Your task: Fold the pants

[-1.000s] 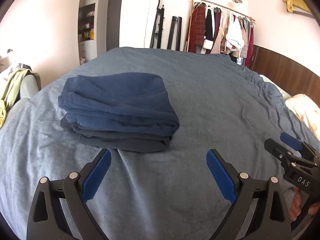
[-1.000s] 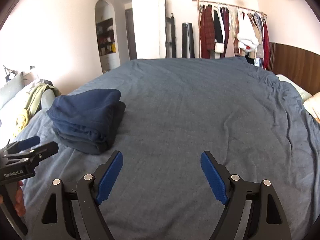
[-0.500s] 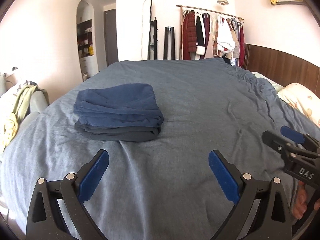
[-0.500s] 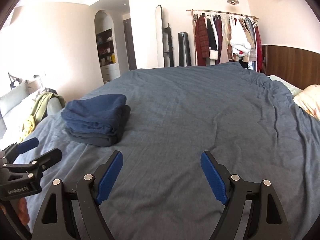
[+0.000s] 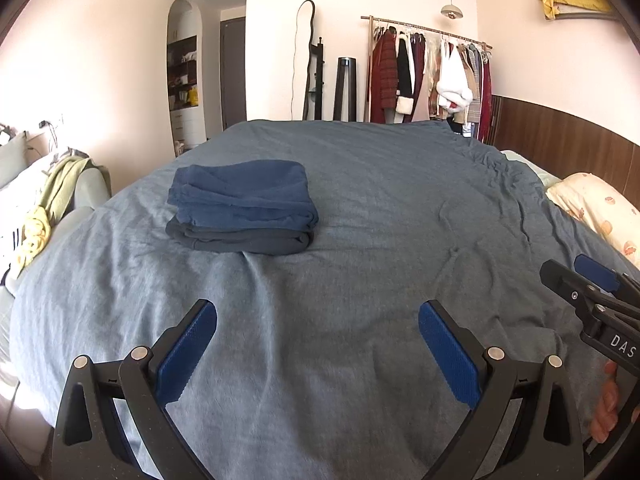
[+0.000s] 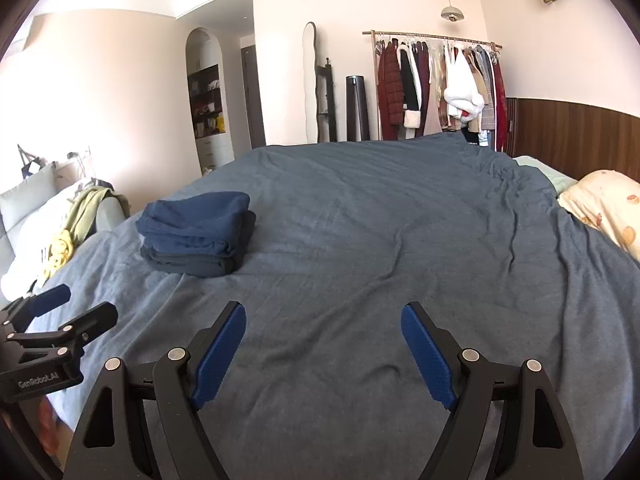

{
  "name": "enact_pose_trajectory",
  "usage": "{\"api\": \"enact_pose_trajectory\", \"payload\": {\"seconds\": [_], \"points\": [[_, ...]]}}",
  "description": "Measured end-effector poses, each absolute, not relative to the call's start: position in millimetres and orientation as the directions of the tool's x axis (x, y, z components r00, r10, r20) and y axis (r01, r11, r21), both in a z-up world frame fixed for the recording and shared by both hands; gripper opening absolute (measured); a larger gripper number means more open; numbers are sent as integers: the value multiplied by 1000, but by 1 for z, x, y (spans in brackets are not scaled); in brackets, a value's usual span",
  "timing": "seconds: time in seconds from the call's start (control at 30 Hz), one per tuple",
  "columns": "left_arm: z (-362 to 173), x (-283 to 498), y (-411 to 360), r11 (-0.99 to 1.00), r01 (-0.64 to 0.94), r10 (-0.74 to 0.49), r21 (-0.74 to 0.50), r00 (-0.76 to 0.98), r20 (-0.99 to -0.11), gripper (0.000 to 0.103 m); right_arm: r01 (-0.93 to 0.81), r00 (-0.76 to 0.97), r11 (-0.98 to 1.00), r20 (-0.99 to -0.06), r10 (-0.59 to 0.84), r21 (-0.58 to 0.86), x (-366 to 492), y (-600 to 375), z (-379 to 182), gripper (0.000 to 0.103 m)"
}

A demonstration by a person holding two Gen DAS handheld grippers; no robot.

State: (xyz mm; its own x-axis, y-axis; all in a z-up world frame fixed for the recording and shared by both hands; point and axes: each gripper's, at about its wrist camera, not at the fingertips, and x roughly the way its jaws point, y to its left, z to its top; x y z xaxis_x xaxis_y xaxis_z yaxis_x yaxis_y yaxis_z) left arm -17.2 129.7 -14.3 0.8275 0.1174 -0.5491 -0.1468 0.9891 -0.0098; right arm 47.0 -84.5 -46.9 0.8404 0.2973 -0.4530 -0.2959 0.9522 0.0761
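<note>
A folded stack of pants, navy on top of dark grey, lies on the left part of the bed in the left wrist view (image 5: 242,206) and in the right wrist view (image 6: 198,232). My left gripper (image 5: 318,328) is open and empty, held above the bedspread well in front of the stack. My right gripper (image 6: 323,332) is open and empty, to the right of the stack. The right gripper also shows at the right edge of the left wrist view (image 5: 588,284), and the left gripper at the left edge of the right wrist view (image 6: 60,312).
The blue-grey bedspread (image 5: 400,208) covers the bed. A patterned pillow (image 5: 600,208) lies at the right. A sofa with green and yellow clothes (image 5: 52,200) stands left of the bed. A clothes rack (image 5: 428,76) and a dark wood wall panel (image 6: 572,136) are behind.
Both grippers have drawn back and risen away from the folded stack, which now looks smaller and farther off. Both stay open and empty.
</note>
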Motion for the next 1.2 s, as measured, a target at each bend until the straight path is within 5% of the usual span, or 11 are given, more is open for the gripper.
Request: {"api": "enact_pose_trajectory", "payload": {"seconds": [1.2], "points": [[-9,-29,109,992,-129,102,-10,822,-560,103,-296,829,948,-462,315,115,28,-98,-49,81]]}}
